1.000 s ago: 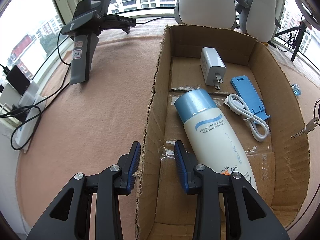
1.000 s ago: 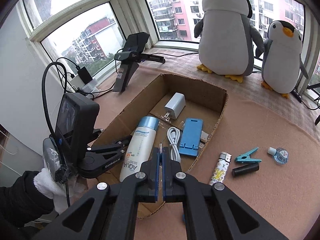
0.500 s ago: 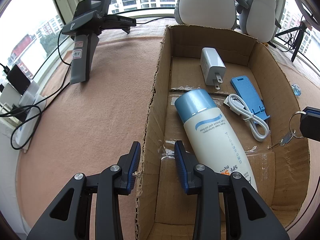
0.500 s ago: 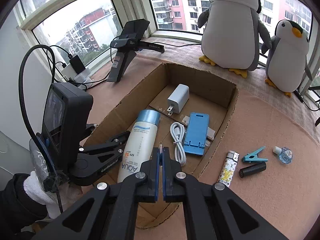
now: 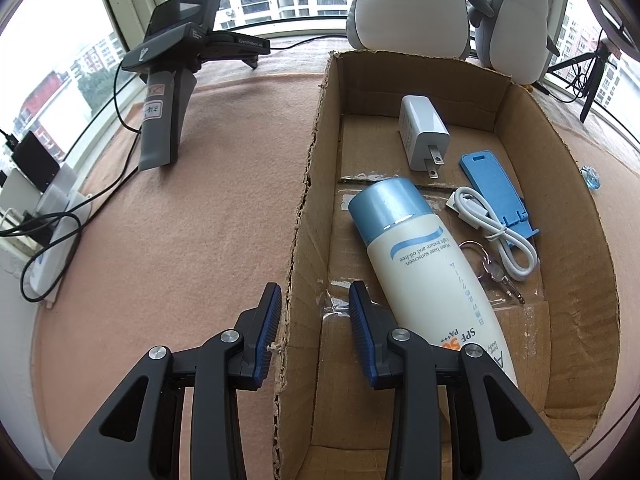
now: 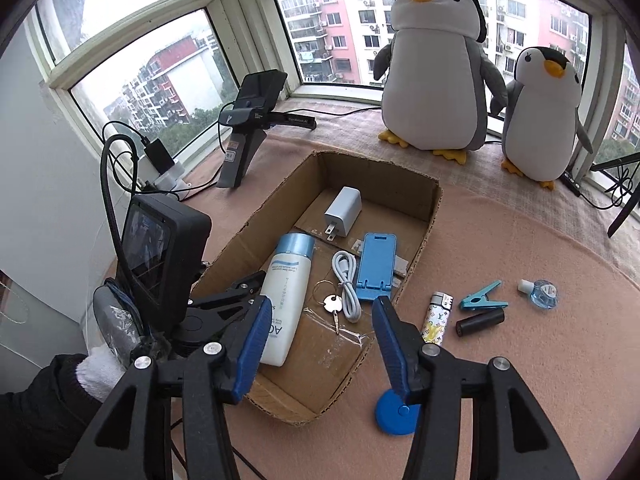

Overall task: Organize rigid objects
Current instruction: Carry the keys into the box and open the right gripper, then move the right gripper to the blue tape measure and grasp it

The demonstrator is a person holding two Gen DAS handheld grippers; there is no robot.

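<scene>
Right gripper [image 6: 316, 342] just spread, empty; key [image 6: 331, 303] in box [image 6: 436, 204]; left gripper [image 5: 314, 322] pinching box wall.

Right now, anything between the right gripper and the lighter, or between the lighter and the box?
Nothing visible blocks the right gripper, open and empty, from the lighter. Only the cardboard box's right wall stands between lighter and box interior, so it must go over the rim. The left gripper straddles the opposite wall.
</scene>
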